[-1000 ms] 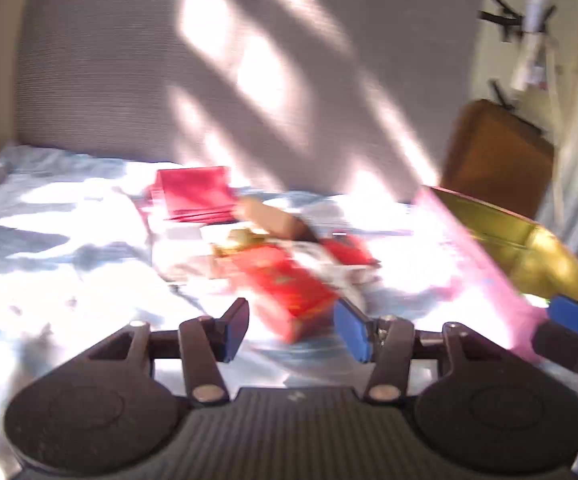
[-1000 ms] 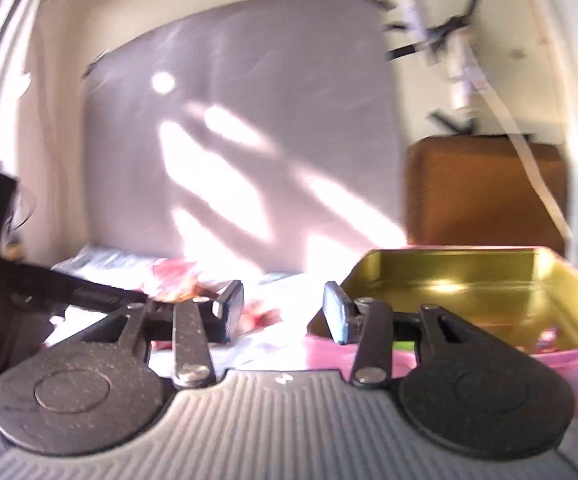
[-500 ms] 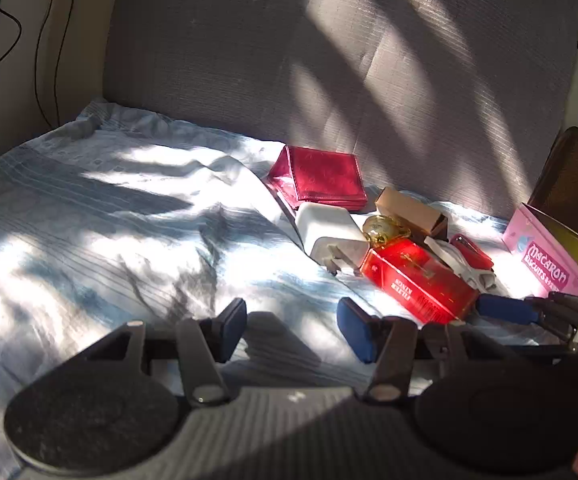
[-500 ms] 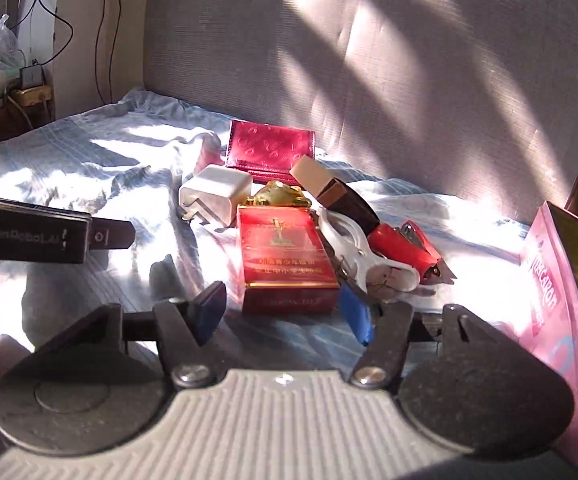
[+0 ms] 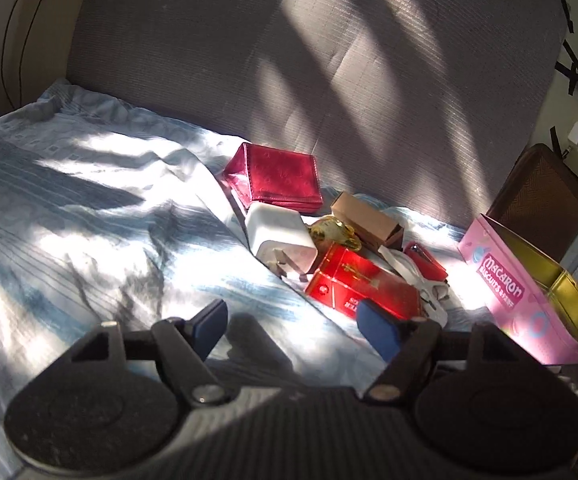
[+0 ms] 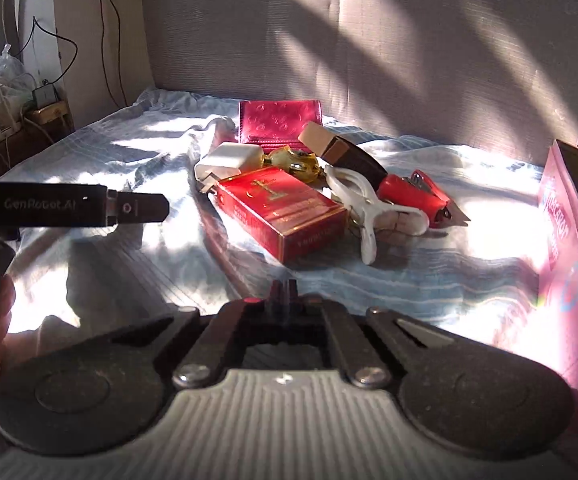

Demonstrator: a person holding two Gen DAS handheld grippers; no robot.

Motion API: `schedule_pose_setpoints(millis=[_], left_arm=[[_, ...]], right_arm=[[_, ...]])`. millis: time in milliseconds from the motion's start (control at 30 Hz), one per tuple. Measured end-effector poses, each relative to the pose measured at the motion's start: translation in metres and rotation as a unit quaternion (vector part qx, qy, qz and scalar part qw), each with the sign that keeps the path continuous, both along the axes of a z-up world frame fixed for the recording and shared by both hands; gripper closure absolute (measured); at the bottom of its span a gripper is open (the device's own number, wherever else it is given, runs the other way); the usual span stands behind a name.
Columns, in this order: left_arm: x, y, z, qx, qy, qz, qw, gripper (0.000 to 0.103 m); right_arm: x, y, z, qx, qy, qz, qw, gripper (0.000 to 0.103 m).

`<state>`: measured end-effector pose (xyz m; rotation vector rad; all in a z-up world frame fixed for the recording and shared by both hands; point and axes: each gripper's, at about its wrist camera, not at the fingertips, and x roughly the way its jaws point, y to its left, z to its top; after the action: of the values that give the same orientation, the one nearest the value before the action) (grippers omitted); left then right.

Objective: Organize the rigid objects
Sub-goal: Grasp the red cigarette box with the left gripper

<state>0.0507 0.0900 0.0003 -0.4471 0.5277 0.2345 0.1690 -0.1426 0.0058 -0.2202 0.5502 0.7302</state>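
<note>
Fingers of my right gripper (image 6: 283,294) are sitting pressed together with nothing between them, having just snapped closed, so I am judging that they need reopening before any pickup. My left gripper (image 5: 295,330) is standing about half open over bare bedsheet (image 5: 89,248), its jaws having just been widening, and it too is holding nothing. Just beyond both tools the red cigarette box (image 6: 281,212) is lying flat, nearest of the clutter and the natural first pick; I am thinking of approaching it across its narrow width, with the pads squarely on the long sides, because the soft sheet may let it tip or slide. Touching it on the right, a white clip (image 6: 369,208) is crowding its edge, so I am planning to come in from the open side. Behind are lying a white charger (image 5: 279,238), a gold trinket (image 6: 297,162), a brown box (image 5: 367,222), a red stapler-like tool (image 6: 417,196) and, farthest, a red wallet (image 5: 279,178). Off to the right the pink tin (image 5: 529,292) is standing open, seemingly the destination.
</note>
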Motion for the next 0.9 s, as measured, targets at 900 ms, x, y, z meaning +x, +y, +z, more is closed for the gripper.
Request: schedule_pose_setpoints(millis=[900], left_arm=[[-0.018,-0.102,-0.012,-0.039,0.028,-0.156,0.9866,0.054]], right_arm=[[-0.07,-0.059,-0.003,0.009,-0.024,-0.029,0.999,0.062]])
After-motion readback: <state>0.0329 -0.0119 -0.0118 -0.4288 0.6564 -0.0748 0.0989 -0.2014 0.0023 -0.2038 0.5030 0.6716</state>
